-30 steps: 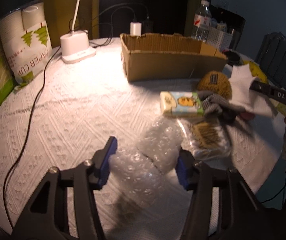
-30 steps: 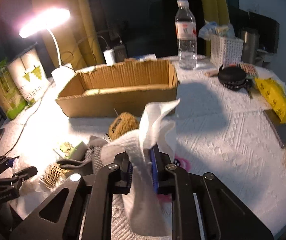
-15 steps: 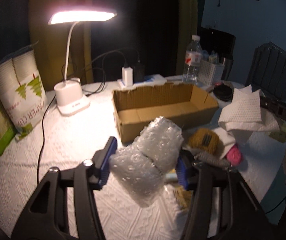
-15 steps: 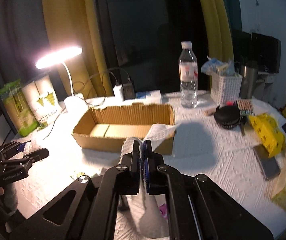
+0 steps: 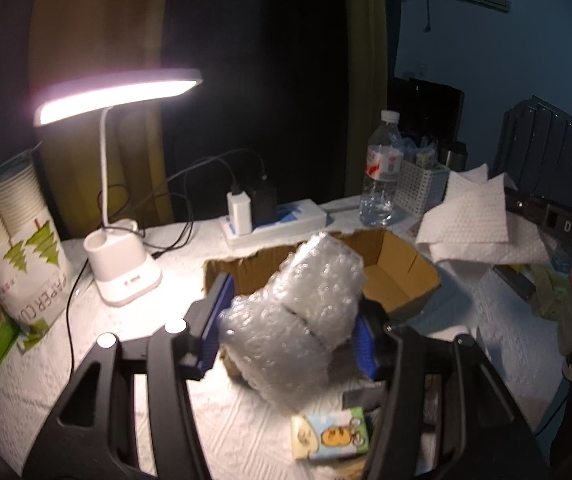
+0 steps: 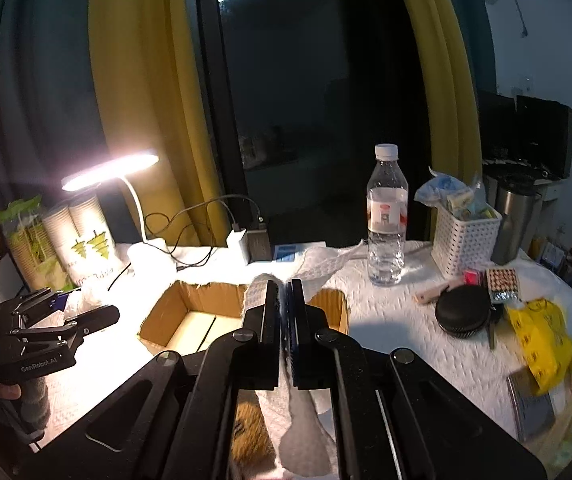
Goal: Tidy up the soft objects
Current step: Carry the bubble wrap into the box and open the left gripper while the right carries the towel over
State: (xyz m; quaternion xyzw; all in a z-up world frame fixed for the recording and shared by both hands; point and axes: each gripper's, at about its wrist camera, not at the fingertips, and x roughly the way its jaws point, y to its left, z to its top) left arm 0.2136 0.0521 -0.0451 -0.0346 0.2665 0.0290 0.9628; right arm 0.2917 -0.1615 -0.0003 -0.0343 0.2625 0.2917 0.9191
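My left gripper (image 5: 288,326) is shut on a wad of clear bubble wrap (image 5: 298,308) and holds it in the air in front of the open cardboard box (image 5: 402,276). My right gripper (image 6: 284,310) is shut on a white paper towel (image 6: 318,260), which hangs down below the jaws above the box (image 6: 189,320). The towel also shows at the right of the left wrist view (image 5: 474,220). The left gripper shows at the left of the right wrist view (image 6: 73,312). A tissue pack with a cartoon print (image 5: 330,434) lies on the table below the bubble wrap.
A lit desk lamp (image 5: 121,268) and a sleeve of paper cups (image 5: 17,240) stand at the left. A power strip with chargers (image 5: 269,216), a water bottle (image 6: 386,216) and a white basket (image 6: 464,236) stand behind the box. A black case (image 6: 464,312) and yellow bag (image 6: 542,340) lie at the right.
Both grippers have risen further with their loads and moved nearer the box. The bubble wrap, lifted off the table a second ago, is now higher and in front of the box.
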